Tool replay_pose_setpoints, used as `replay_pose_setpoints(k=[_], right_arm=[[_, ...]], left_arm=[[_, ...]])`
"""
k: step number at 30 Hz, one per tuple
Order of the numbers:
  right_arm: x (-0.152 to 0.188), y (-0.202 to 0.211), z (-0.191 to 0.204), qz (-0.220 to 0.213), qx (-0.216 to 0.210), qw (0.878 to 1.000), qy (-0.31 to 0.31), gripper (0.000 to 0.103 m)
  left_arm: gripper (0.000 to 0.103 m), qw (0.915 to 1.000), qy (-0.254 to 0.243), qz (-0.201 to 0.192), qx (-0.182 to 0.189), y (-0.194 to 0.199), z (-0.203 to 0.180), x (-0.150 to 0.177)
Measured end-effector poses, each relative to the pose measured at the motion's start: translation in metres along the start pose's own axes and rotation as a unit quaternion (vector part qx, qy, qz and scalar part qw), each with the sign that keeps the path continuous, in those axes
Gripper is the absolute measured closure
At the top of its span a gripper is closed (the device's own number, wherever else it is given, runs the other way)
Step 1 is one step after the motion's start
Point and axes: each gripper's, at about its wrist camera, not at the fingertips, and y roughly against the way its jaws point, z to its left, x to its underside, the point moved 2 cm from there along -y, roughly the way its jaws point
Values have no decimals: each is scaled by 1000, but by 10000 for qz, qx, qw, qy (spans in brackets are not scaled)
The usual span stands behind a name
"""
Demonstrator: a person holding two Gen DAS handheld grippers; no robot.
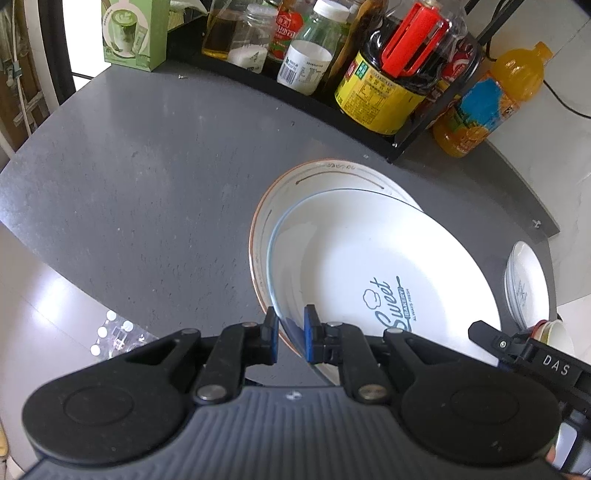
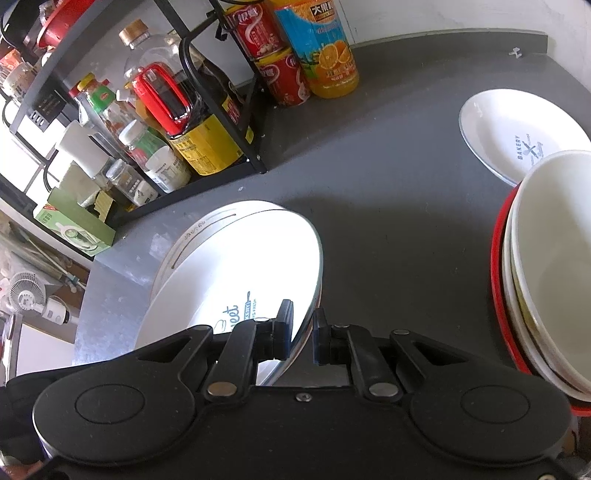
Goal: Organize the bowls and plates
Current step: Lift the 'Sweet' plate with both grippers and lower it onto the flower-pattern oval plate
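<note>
A white plate printed "Sweet" is tilted over a larger plate with a brown-lined rim on the dark counter. My left gripper is shut on its near left rim. My right gripper is shut on the right rim of the same "Sweet" plate, and one of its fingers shows in the left wrist view. The lined plate peeks out behind. To the right lie a "Bakery" plate and a stack of white bowls nested in a red-rimmed one.
A black wire rack packed with bottles and jars stands at the back, with an orange juice bottle and red cans beside it. A green box sits at the far left. The counter drops to the floor on the left.
</note>
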Motion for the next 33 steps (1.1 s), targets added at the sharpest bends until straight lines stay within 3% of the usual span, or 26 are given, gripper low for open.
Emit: replay_pose_setpoints(k=[12, 21, 33], right_arm=[[-4, -7, -2, 59, 31, 10000, 61, 94], [-10, -12, -5, 46, 80, 10000, 2, 97], [-13, -25, -10, 115, 25, 9999, -126, 97]], left_arm=[[89, 9997, -175, 135, -131, -11, -6, -2], [88, 9963, -585, 105, -624, -15, -17, -21], [88, 9925, -873, 119, -851, -35, -28, -46]])
